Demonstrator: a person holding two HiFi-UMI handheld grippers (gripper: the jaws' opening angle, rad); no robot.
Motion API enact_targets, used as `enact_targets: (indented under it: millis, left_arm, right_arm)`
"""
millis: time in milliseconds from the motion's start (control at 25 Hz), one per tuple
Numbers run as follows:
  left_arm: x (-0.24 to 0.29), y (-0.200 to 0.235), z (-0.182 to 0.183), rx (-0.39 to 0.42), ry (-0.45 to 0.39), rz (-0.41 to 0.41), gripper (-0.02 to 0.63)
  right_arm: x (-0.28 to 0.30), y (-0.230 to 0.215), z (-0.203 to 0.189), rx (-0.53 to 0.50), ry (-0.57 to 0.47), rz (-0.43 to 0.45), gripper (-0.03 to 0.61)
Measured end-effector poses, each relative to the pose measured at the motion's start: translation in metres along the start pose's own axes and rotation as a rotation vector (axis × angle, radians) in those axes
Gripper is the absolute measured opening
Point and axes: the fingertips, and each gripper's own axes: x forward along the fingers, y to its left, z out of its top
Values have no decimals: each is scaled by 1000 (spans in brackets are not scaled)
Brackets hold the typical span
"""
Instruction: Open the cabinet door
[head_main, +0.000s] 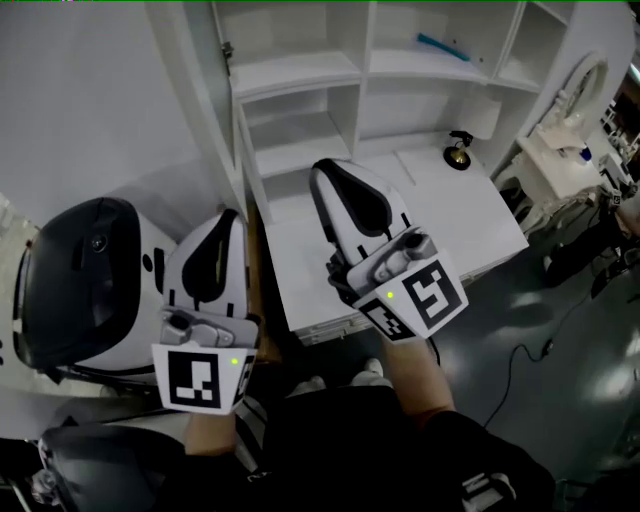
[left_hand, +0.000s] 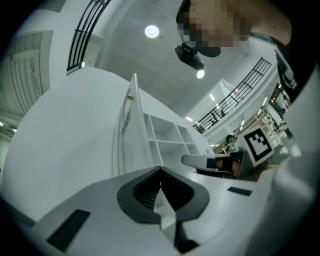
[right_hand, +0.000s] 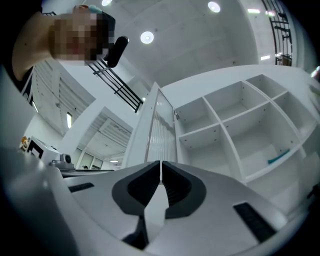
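The white cabinet (head_main: 300, 110) has bare shelves showing. Its door (head_main: 205, 100) stands swung out on the left, edge-on, with a hinge near the top. The door also rises ahead in the left gripper view (left_hand: 134, 107) and shows its ribbed side in the right gripper view (right_hand: 160, 130). My left gripper (head_main: 232, 215) is low, beside the door's lower edge, shut and empty (left_hand: 160, 170). My right gripper (head_main: 322, 168) hovers in front of the lower shelves, pads together with nothing between them (right_hand: 160, 162).
A white desk top (head_main: 450, 210) juts out under the shelves, with a small dark bell-shaped object (head_main: 459, 150) on it. A teal item (head_main: 445, 47) lies on an upper shelf. A black-and-white rounded machine (head_main: 80, 280) stands at the left. A cable (head_main: 530, 350) runs over the grey floor.
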Motion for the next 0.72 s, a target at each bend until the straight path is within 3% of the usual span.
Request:
enact_targets:
  millis: [160, 400, 720]
  left_arm:
    - [-4, -23, -28, -52, 36, -18, 12]
    - [-18, -52, -78, -78, 118, 19, 12]
    - [-17, -56, -128, -135, 206, 54, 12]
  right_arm:
    - [-18, -2, -23, -32, 68, -65, 21]
    - [-45, 8, -69, -71, 181, -161, 18]
    - [-76, 9, -123, -68, 339, -220, 17]
